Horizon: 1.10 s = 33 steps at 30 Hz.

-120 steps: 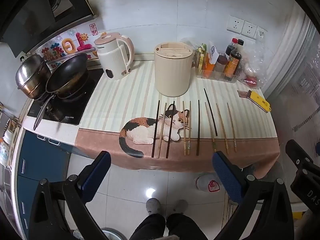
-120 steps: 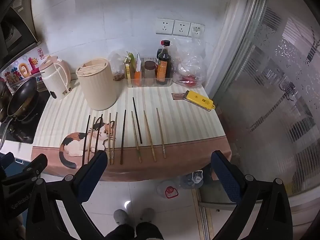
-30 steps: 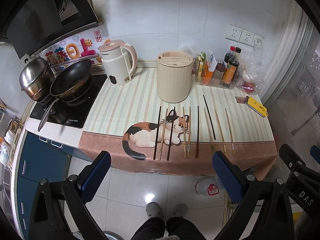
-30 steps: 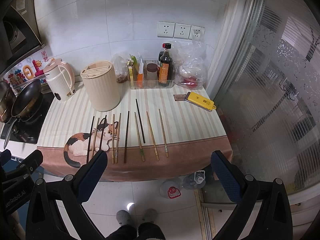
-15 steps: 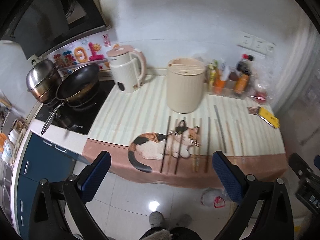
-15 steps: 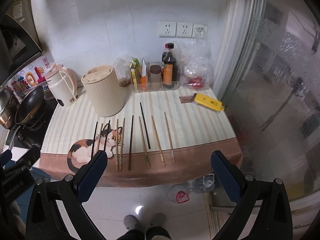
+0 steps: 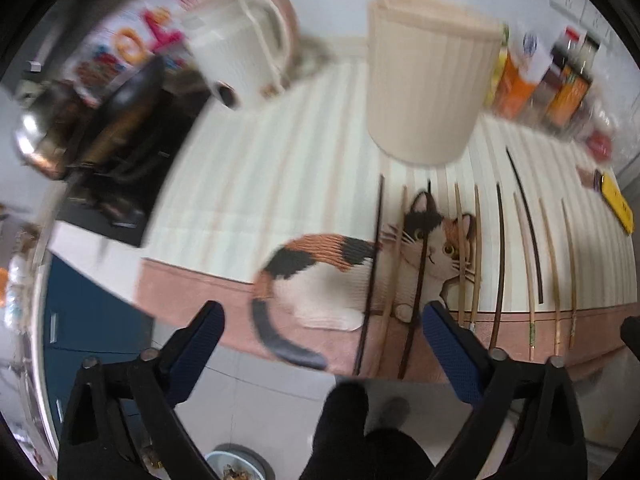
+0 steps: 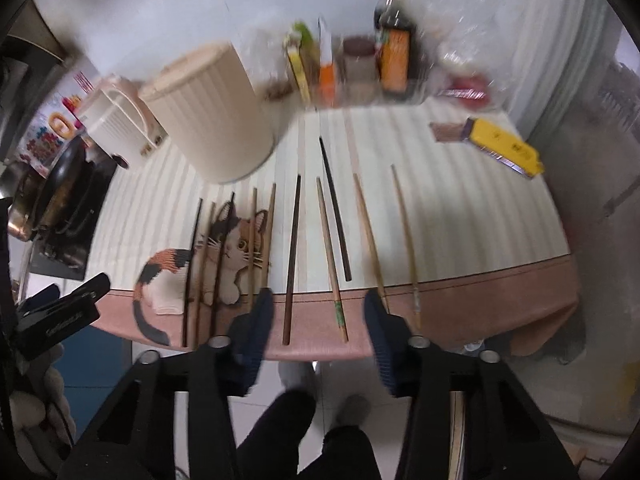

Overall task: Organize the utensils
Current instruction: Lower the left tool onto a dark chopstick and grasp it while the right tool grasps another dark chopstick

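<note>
We see a cat-print cloth (image 8: 460, 216) across mid-frame, a cream utensil holder (image 8: 212, 116) at upper left, loose chopsticks (image 8: 291, 256) laid side by side for sorting, and our left gripper (image 7: 320, 344) and right gripper (image 8: 318, 320) low in frame, both closing on nothing, the left wider.

Black gripper (image 8: 318, 310) w/ blue ribbed pads (image 8: 256, 320), silver screws.

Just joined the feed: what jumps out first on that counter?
A row of chopsticks lies side by side across a cat-print cloth, ends at the front edge. Behind them stands a ribbed cream canister. The right hand-held gripper, jaws closing on nothing, hangs over the front edge.
</note>
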Available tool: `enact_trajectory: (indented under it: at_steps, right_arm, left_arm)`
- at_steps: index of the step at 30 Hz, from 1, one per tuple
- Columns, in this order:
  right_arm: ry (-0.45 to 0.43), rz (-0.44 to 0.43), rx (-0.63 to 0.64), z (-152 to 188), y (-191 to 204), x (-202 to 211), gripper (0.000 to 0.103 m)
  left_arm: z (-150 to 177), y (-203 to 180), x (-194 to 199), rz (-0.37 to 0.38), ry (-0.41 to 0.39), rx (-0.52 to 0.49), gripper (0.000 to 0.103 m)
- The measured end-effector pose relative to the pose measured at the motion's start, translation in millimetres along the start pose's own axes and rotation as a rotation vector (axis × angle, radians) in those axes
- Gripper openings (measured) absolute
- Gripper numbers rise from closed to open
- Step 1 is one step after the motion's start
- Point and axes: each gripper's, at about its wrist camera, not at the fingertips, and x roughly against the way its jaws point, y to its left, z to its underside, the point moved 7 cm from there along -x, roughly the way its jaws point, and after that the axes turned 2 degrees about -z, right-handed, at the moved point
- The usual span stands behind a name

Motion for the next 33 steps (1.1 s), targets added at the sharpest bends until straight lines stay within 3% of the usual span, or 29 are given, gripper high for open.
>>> enact_trajectory:
  at_steps: [2,7,13,17,18,19,20,29,30,31,33]
  right_arm:
    - [0.042,-0.019,-0.020,-5,1,-28,0.031]
    - [0.158,-0.036,-0.082,-15,11,-93,0.029]
    - [0.271,0.008,-0.135,-26,23,-151,0.030]
    - [0.317,0.035,-0.164,-28,28,-176,0.030]
    - [0.324,0.043,-0.161,-29,30,-181,0.030]
    - [0.327,0.055,-0.155,-30,32,-186,0.030]
    - [0.330,0.062,-0.151,-31,33,-190,0.030]
    - [0.372,0.176,-0.147,-33,35,-220,0.029]
    - [0.375,0.184,-0.137,-34,37,-221,0.025]
    - [0.374,0.183,-0.133,-34,40,-220,0.013]
    - [0.386,0.188,-0.110,-35,50,-221,0.007]
  left_arm:
    - [-6,-7,-29,0.037,0.059,-0.021,0.077]
    - [-19,-33,-93,0.157,0.190,-0.090,0.043]
    - [-33,-44,-129,0.247,0.277,-0.127,0.043]
    - [-38,-46,-137,0.275,0.285,-0.156,0.038]
    - [-41,-47,-137,0.282,0.279,-0.156,0.031]
    - [-43,-47,-137,0.280,0.277,-0.162,0.011]
    - [-44,-47,-139,0.271,0.282,-0.170,0.003]
    - [-54,0,-150,0.234,0.291,-0.081,0.003]
    - [-54,8,-151,0.241,0.301,-0.058,0.003]
    - [-53,12,-152,0.251,0.311,-0.044,0.003]
    - [-50,18,-154,0.271,0.332,-0.027,0.003]
